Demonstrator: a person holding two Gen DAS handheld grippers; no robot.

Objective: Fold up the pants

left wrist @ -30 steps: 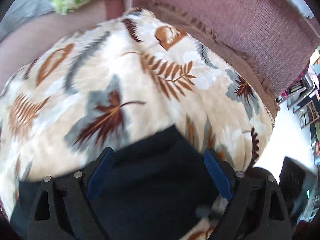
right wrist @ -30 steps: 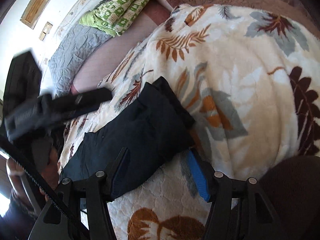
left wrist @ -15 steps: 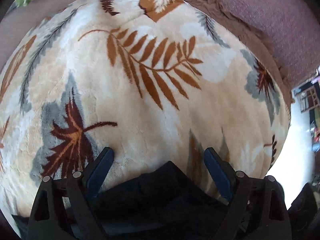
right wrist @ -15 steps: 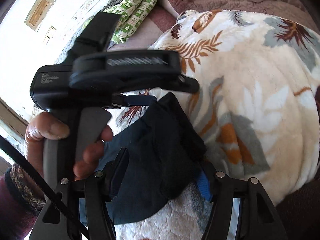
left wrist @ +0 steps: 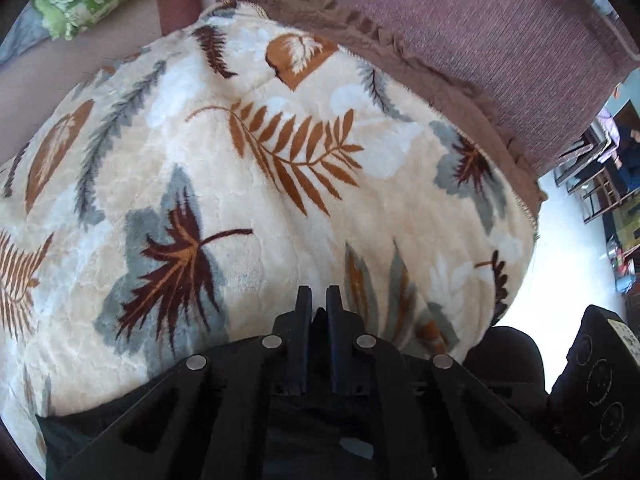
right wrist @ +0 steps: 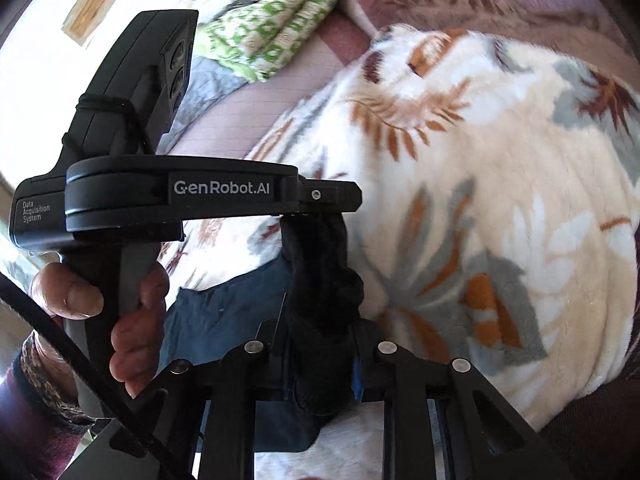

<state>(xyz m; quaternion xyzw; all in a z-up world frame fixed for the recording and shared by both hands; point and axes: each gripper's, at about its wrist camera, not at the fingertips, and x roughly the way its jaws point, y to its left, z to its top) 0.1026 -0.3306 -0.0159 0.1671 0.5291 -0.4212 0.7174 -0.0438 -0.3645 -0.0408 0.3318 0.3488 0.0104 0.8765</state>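
Black left tongs pinch together on a fold of the dark pants; right tongs clamp the same bunched cloth, which lies on the leaf-print blanket. Lettering on the left tool reads "GenRobot.AI" and "Data Acquisition System". A hand wraps its grey grip, thumb forward. Behind lies a green quilt

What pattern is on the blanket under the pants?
Cream blanket with brown, rust and grey leaf and fern prints; clearest in the left wrist view.
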